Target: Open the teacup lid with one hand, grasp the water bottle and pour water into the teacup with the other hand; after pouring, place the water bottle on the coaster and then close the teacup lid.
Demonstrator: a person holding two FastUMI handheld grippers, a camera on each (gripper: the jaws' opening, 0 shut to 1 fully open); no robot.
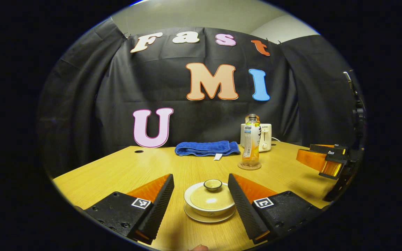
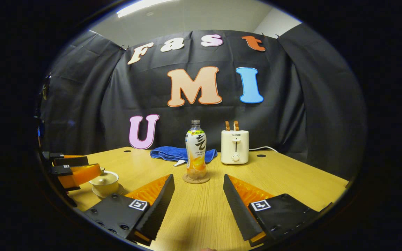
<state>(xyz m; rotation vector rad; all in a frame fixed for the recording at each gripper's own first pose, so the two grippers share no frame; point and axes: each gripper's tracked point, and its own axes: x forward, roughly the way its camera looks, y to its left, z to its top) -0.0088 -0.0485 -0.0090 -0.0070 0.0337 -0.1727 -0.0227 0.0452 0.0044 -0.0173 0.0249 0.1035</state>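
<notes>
A: Where is the teacup point(image 1: 209, 202)?
B: On the counter point(image 1: 124, 170), lid point(image 1: 212, 196) on, directly between the spread fingers of the left gripper point(image 1: 201, 195).
A: The right gripper point(image 2: 198, 195)?
B: Open too, empty; the water bottle point(image 2: 196, 153) stands upright ahead.

The table point(image 2: 291, 181) is light wood grain with a smooth, faintly shiny finish. The teacup point(image 1: 209, 204) and its lid point(image 1: 212, 197) look like glazed ceramic. The bottle point(image 2: 196, 153) is clear plastic, the towel point(image 1: 206, 148) fluffy cloth, the toaster point(image 2: 235, 146) glossy plastic, the coaster point(image 2: 196, 180) perhaps cork.
</notes>
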